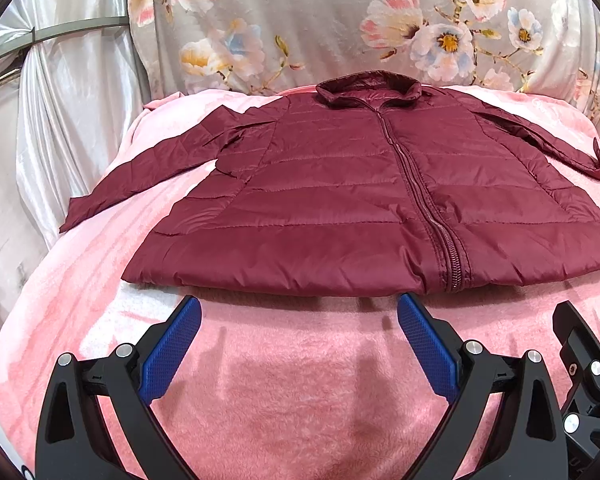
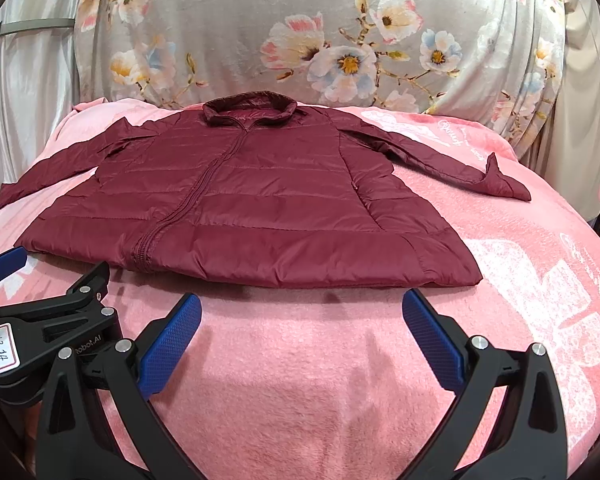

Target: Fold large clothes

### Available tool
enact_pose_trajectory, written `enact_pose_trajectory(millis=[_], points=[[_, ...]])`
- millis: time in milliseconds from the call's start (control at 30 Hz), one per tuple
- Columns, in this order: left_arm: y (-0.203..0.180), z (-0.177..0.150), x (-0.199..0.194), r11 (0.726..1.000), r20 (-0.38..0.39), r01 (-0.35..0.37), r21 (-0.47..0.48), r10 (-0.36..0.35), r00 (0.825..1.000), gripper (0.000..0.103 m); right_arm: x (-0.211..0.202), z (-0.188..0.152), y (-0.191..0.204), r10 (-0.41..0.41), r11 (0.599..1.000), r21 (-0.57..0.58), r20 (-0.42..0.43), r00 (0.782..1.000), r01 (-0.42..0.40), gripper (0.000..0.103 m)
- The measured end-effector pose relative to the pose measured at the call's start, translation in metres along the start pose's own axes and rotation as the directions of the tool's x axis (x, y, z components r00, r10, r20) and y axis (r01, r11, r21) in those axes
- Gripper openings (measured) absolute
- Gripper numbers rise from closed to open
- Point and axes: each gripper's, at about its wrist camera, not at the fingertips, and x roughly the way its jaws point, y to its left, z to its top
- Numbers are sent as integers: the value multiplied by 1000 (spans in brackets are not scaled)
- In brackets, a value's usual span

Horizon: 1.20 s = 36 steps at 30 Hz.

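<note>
Blue textured fingers of the left gripper stand spread wide with nothing between them, hovering over bare pink fleece just short of the hem. Its neighbour, the right gripper, is in the same state: fingers far apart, holding nothing, and also just short of the hem.

Ahead of both lies the maroon quilted puffer jacket, the thing to be folded. It rests front up, zip closed, collar away from the cameras and hem nearest them, on a pink fleece blanket covering the bed. Its body is smoothed flat, which looks like deliberate preparation so that fold lines can fall straight. The left sleeve runs out and down toward the blanket's edge; the right sleeve stretches outward with its cuff turned up a little. No fold has been made yet, so the task seems to be at its very start.

Each gripper faces its own half of the hem, a sensible position for reaching a sleeve or side panel apiece.

Behind the bed hangs a grey floral cloth, with pale satin drapery at the left.
</note>
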Motion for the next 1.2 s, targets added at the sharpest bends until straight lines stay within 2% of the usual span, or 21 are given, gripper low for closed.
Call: enact_pose_trajectory(millis=[267,333,1200], points=[[-4,7,0,1000,3,2,-2,-2,1000,96,0,-1,0,0,1000,-1,4,1000,0,98],[0,0,0,1000,2,1,-1,-1,1000,96,-1,-1,-1,0,1000,-1,3,1000,0,98],[0,3,-1,1000,10,4,-7,-3,1000,96,0,-4,2,3,1000,-2,11,1000,-3,98]])
